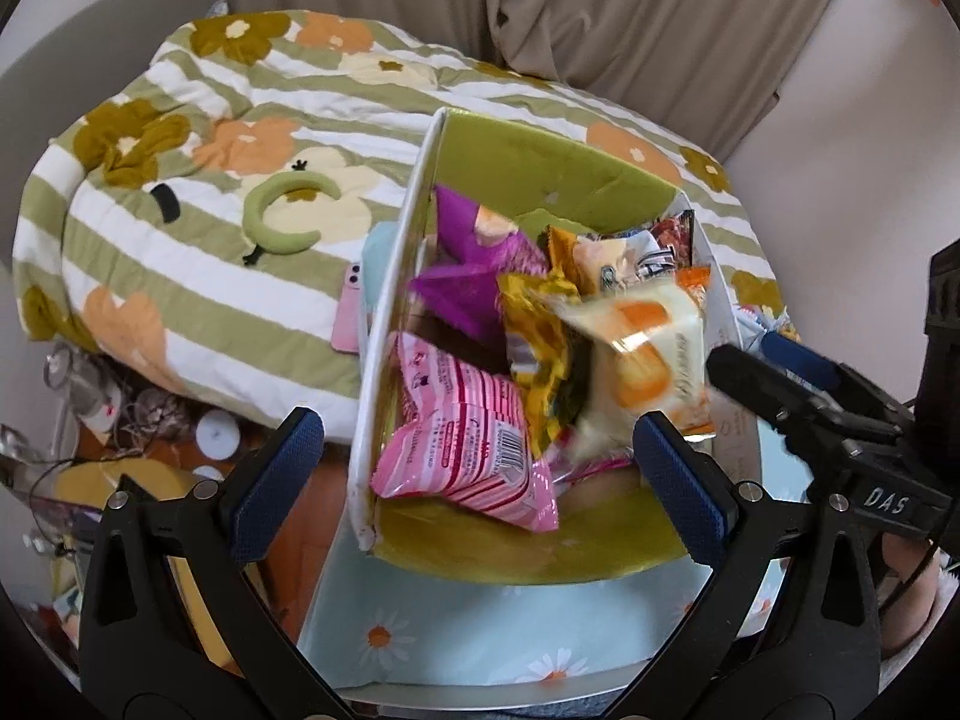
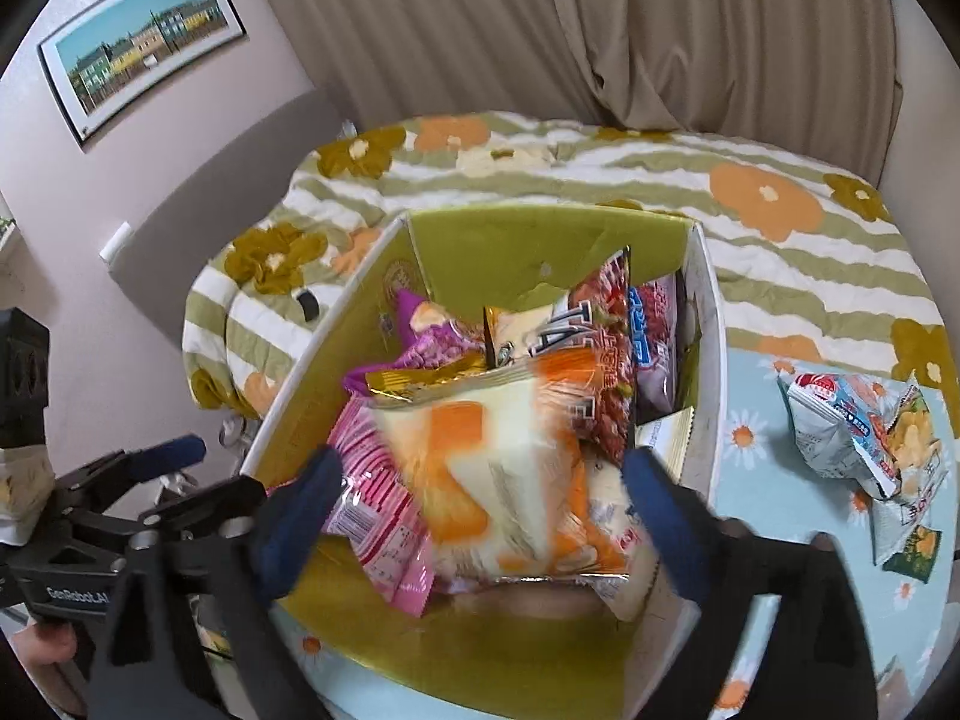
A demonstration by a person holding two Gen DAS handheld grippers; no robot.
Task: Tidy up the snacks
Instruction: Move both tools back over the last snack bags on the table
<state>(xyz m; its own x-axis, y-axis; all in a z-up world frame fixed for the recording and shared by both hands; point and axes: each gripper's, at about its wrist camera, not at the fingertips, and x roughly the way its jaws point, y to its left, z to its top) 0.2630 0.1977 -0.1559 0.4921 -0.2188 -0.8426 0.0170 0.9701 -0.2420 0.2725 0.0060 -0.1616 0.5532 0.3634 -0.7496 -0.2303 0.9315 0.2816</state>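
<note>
A white box with a green lining point(image 1: 480, 156) point(image 2: 540, 240) stands on the table and holds several snack packets. A white-and-orange packet point(image 1: 636, 354) point(image 2: 480, 480) is blurred, on top of the pile, between my right gripper's open fingers; contact is unclear. A pink striped packet point(image 1: 468, 456) point(image 2: 372, 516), a purple one point(image 1: 474, 264) and a gold one point(image 1: 534, 336) lie beside it. My left gripper point(image 1: 480, 480) is open and empty over the box's near left side. My right gripper point(image 2: 480, 516) is open above the pile; it also shows in the left wrist view point(image 1: 762, 360).
Two loose snack packets point(image 2: 864, 438) lie on the pale blue daisy tablecloth point(image 2: 756, 420) to the right of the box. A floral striped quilt point(image 1: 210, 192) lies behind. A pink phone point(image 1: 351, 312) sits left of the box. Clutter point(image 1: 120, 408) lies lower left.
</note>
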